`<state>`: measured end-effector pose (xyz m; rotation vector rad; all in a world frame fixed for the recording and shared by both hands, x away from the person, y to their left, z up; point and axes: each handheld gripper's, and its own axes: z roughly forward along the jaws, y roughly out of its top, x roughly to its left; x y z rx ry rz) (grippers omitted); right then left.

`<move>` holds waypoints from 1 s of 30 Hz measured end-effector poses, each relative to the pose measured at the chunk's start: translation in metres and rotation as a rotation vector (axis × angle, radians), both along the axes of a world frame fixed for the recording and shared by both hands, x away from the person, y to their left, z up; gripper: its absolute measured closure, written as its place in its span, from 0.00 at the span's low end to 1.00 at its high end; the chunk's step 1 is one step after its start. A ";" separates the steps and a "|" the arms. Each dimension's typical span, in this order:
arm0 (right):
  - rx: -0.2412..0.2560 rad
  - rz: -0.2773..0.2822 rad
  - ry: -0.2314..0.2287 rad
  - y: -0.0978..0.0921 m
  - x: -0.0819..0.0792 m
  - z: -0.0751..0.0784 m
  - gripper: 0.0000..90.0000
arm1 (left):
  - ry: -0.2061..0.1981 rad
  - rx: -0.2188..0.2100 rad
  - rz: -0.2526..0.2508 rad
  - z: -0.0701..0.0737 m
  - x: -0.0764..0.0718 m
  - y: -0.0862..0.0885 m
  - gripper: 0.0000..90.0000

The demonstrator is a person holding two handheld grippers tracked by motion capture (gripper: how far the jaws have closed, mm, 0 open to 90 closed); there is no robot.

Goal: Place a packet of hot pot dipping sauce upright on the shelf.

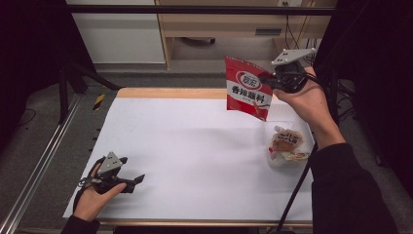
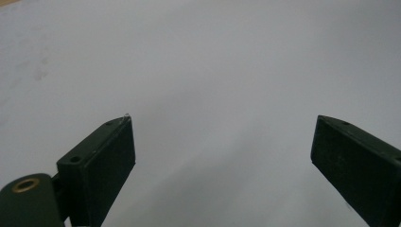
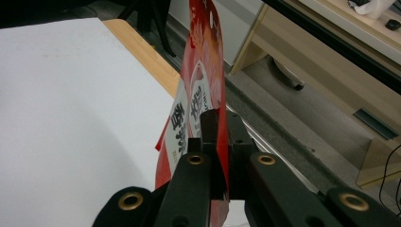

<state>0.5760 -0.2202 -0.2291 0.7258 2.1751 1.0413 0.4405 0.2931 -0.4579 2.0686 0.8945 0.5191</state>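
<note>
High view: my right gripper (image 1: pixel 271 79) holds the red seasoning packet (image 1: pixel 247 88) in the air above the far right part of the white table (image 1: pixel 195 146), jaws pinched on the packet's right edge. The packet hangs tilted, its lower corner just above the clear tray (image 1: pixel 311 134), in which a wrapped snack (image 1: pixel 287 144) already lies. My left gripper (image 1: pixel 131 181) rests low at the near left corner, well apart from the tray.

Left gripper view: its jaws stand wide apart over bare white tabletop, with nothing between them. I judge it idle; it should stay parked so it does not cross the right arm's path.

Right gripper view: the jaws are closed flat on the packet (image 3: pixel 201 90), which rises edge-on between them, the table's wooden edge (image 3: pixel 142 52) behind it.

Procedure, as I judge it: the step in hand is a carry, either into or out of the tray; I cannot tell which. Maintain a firm pinch, since a thin film edge may slip. Move slowly so the hanging packet does not swing. Clear the tray wall before any lateral travel. Lower until the packet's bottom touches a surface, then release.
</note>
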 end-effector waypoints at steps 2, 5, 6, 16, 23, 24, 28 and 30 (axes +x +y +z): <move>0.010 -0.010 -0.001 -0.004 0.001 -0.001 1.00 | -0.004 -0.002 -0.003 0.001 0.000 0.000 0.08; 0.024 -0.026 -0.006 -0.010 0.002 -0.002 1.00 | -0.005 -0.001 -0.005 0.001 0.000 0.000 0.08; 0.026 -0.031 -0.006 -0.012 0.003 -0.003 1.00 | -0.006 -0.001 -0.005 0.001 0.000 0.000 0.08; 0.047 -0.069 -0.012 -0.029 0.003 -0.004 1.00 | -0.014 0.000 -0.006 0.003 0.000 0.000 0.08; 0.049 -0.097 0.000 -0.045 0.002 -0.012 1.00 | -0.016 0.005 0.003 0.002 0.002 0.000 0.09; 0.050 -0.100 0.003 -0.047 0.002 -0.013 1.00 | -0.020 0.003 0.008 0.003 0.002 0.000 0.10; 0.056 -0.118 0.006 -0.053 0.001 -0.018 1.00 | -0.029 -0.012 0.018 0.004 0.003 0.002 0.10; 0.059 -0.125 0.007 -0.057 0.000 -0.021 1.00 | -0.025 -0.014 0.023 0.004 0.004 0.003 0.10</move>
